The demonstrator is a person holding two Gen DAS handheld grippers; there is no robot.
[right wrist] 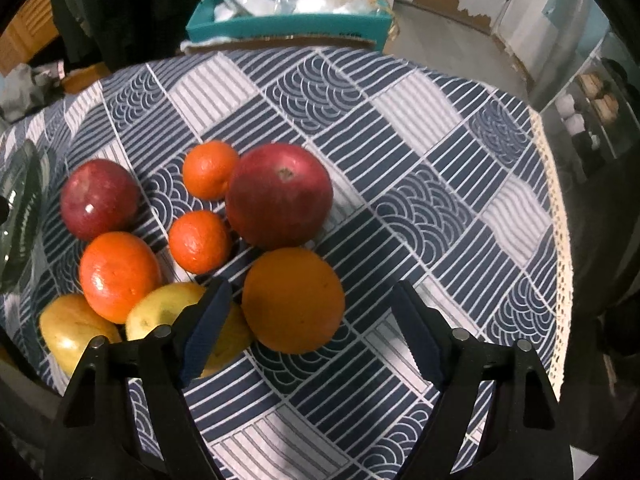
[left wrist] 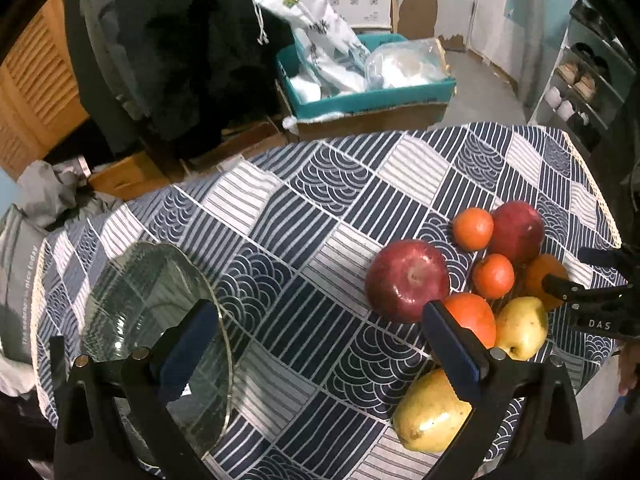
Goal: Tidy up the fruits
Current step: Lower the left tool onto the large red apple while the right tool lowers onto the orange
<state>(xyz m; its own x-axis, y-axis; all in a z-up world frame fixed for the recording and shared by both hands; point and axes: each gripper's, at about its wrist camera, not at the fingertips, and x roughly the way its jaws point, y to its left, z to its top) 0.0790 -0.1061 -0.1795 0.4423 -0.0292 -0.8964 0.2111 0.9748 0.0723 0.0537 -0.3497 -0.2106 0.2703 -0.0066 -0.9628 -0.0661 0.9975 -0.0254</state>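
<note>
Now the right claw (right wrist: 310,320) hangs spread over the patterned desk (right wrist: 440,168), its jaws flanking the big orange (right wrist: 293,300) without pressing it, amid a huddle of apples, tangerines and yellow fruit. Over on the left, the left claw (left wrist: 316,344) gapes wide and empty, one finger above the glass plate (left wrist: 132,292)
</note>
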